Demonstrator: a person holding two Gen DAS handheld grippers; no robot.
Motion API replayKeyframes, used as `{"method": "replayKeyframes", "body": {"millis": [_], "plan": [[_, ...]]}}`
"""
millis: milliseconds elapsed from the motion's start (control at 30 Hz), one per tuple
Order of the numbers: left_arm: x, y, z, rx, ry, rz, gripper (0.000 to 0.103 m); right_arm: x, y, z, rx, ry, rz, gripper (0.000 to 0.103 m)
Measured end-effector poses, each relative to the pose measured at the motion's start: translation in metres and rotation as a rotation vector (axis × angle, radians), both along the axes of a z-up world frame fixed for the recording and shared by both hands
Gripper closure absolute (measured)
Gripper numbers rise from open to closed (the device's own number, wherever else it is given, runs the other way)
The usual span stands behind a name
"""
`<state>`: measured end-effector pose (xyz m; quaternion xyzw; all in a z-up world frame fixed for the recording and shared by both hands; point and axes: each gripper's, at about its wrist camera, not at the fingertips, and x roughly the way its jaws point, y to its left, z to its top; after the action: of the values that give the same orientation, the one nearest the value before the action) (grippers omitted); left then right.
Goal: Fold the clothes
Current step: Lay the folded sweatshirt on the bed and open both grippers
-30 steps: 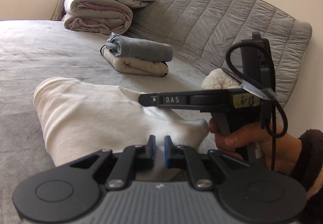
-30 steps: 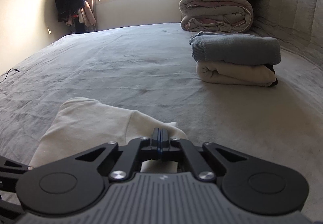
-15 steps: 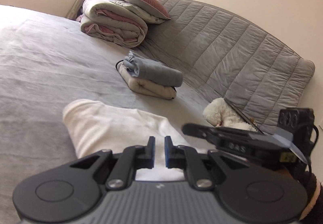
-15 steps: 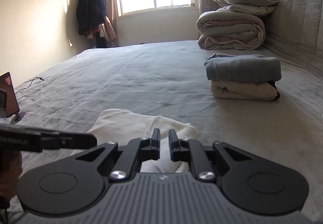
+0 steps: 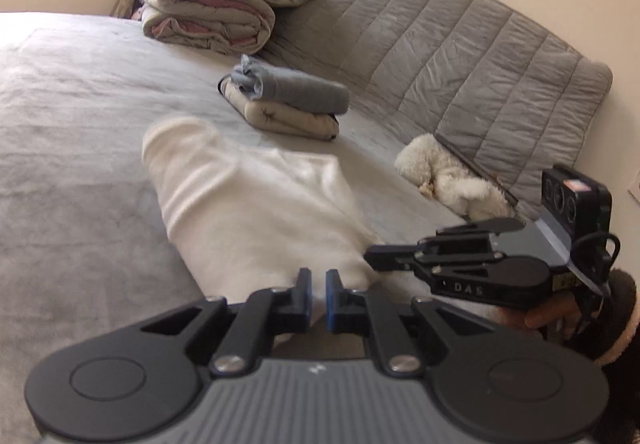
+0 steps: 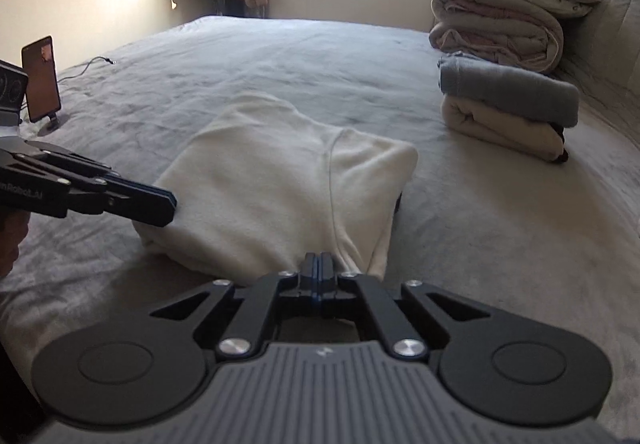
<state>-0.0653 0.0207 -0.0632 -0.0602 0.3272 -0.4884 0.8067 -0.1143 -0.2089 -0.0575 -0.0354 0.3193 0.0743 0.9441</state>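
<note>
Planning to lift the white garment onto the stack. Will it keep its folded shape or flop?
The white garment looks soft and thick, so it will probably sag wherever it is unsupported. Its rounded folds suggest the layers could slide open. The right hand-held gripper pinches only the near edge; the far end would likely droop.

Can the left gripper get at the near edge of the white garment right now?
Probably yes: the left gripper, jaws slightly apart, sits right at the white garment; nothing lies between.

We see white garment (image 5: 256,204) blurred in left view, its near edge hidden behind left gripper (image 5: 318,296). Beside garment, phone (image 6: 41,78) screen too small to read. Left gripper body (image 6: 60,190) cut off by frame edge.
</note>
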Motion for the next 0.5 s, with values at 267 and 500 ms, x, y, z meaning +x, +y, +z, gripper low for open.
{"method": "replayKeyframes", "body": {"millis": [267, 500], "plan": [[-0.014, -0.004, -0.004, 0.1, -0.036, -0.043, 0.097, -0.007, 0.004, 0.002, 0.006, -0.033, -0.018, 0.103], [-0.016, 0.013, 0.007, 0.091, -0.055, -0.013, 0.093, -0.012, -0.011, 0.018, 0.158, -0.022, -0.025, 0.081]]}}
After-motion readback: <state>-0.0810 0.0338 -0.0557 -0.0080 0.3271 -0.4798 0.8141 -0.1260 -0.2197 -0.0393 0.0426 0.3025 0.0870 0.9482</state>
